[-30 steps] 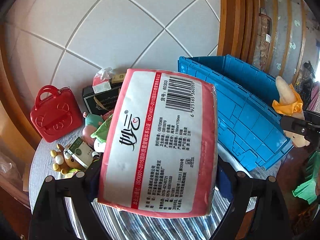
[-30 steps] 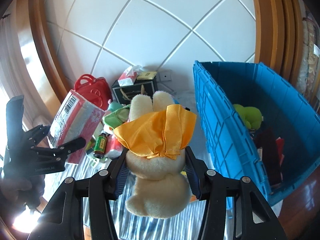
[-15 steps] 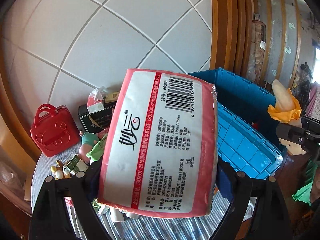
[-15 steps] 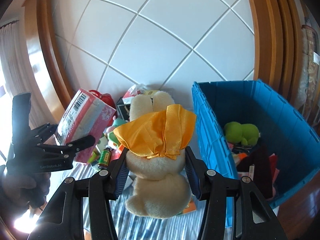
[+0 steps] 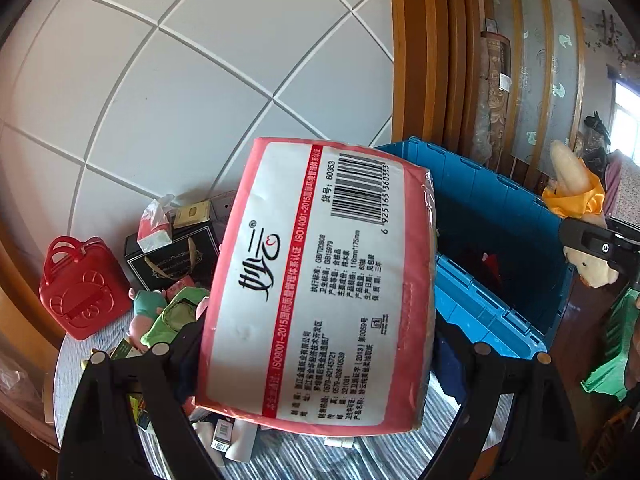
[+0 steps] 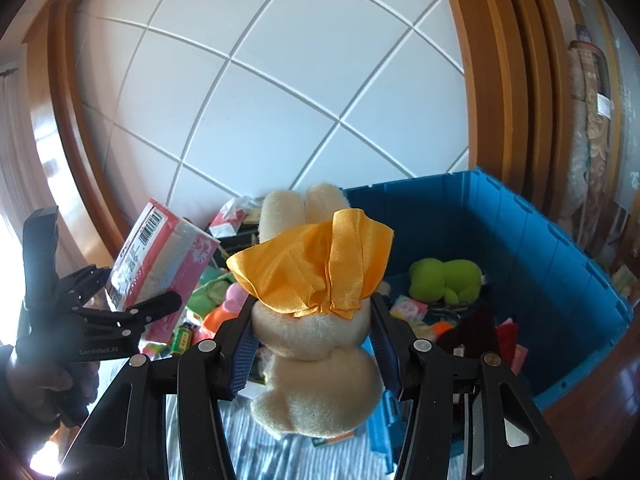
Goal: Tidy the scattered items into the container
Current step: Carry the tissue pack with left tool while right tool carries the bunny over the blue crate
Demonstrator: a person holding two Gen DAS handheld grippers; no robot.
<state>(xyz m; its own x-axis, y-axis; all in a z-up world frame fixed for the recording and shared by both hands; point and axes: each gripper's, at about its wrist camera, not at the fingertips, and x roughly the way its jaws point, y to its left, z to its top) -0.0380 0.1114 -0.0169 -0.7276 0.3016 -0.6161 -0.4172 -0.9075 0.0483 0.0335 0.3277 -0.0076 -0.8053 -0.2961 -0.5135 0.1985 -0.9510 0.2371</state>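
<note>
My left gripper (image 5: pixel 320 344) is shut on a pink-and-white tissue pack (image 5: pixel 320 280), held tilted above the table with its barcode label facing the camera. The right wrist view shows that pack (image 6: pixel 160 264) at the left, in the left gripper (image 6: pixel 120 304). My right gripper (image 6: pixel 314 320) is shut on a cream plush rabbit (image 6: pixel 316 344) wearing an orange satin scarf, just left of the blue crate (image 6: pixel 560 248). The crate (image 5: pixel 480 308) stands open to the right of the pack. A green plush (image 6: pixel 444 276) and other items lie inside.
On the striped tablecloth (image 5: pixel 80 364) lie a red toy handbag (image 5: pixel 80 292), a black gift bag (image 5: pixel 172 256), a small tissue pack (image 5: pixel 154 228), plush toys (image 5: pixel 160 308) and a small bottle (image 6: pixel 182 338). A tiled wall and wooden frame stand behind.
Both grippers have risen and moved toward the blue crate with their loads still held. More of the crate's inside now shows in both views.
</note>
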